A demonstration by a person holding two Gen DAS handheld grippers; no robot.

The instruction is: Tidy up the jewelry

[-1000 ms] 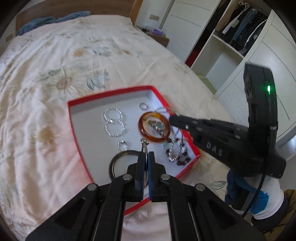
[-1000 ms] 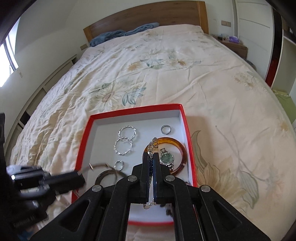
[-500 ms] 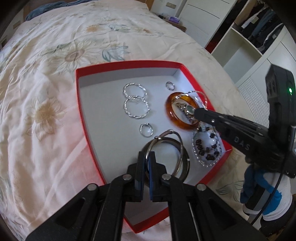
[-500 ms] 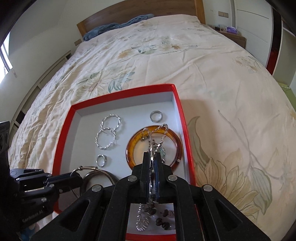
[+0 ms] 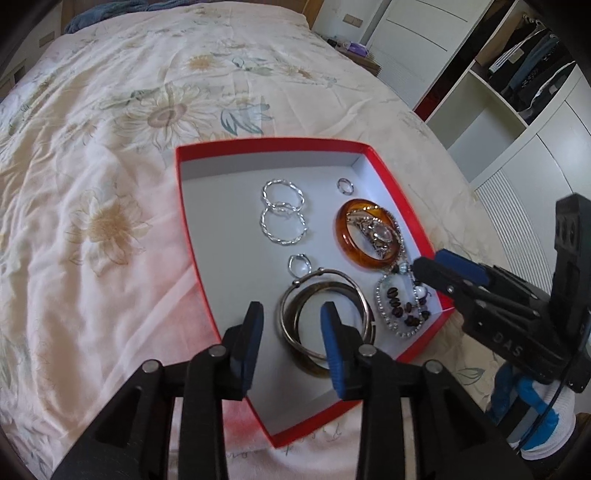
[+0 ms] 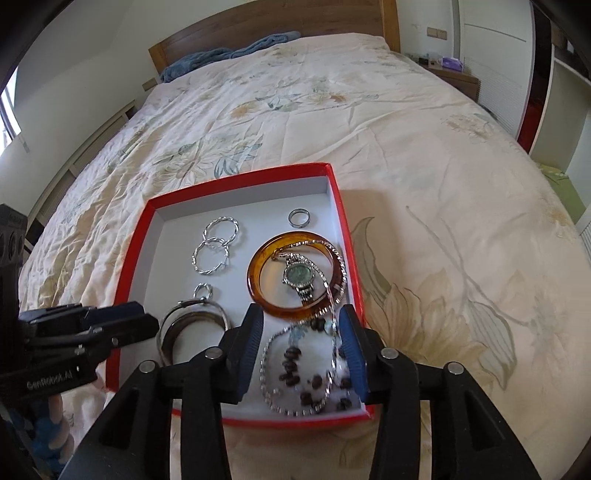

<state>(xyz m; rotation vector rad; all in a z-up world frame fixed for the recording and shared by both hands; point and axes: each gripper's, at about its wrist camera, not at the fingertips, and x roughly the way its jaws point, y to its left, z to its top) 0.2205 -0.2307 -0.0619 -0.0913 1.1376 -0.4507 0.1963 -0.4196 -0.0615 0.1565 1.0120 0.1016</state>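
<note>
Floral-quilted bed (image 6: 332,110), white wardrobe (image 5: 517,110), daylight.

Red box (image 6: 341,229) on bed, right gripper (image 6: 301,345) just opened over rhinestone chain (image 6: 273,376)

Black fingers (image 5: 255,332), blue pads (image 5: 334,347), silver screws

Below me is a bed (image 6: 424,155) under a cream quilt (image 5: 110,192) printed with pale flowers, and on that quilt sits a shallow red box (image 6: 341,218) with a white inside, while a blue blanket (image 6: 229,50) lies bunched against the wooden headboard (image 6: 258,26).
</note>
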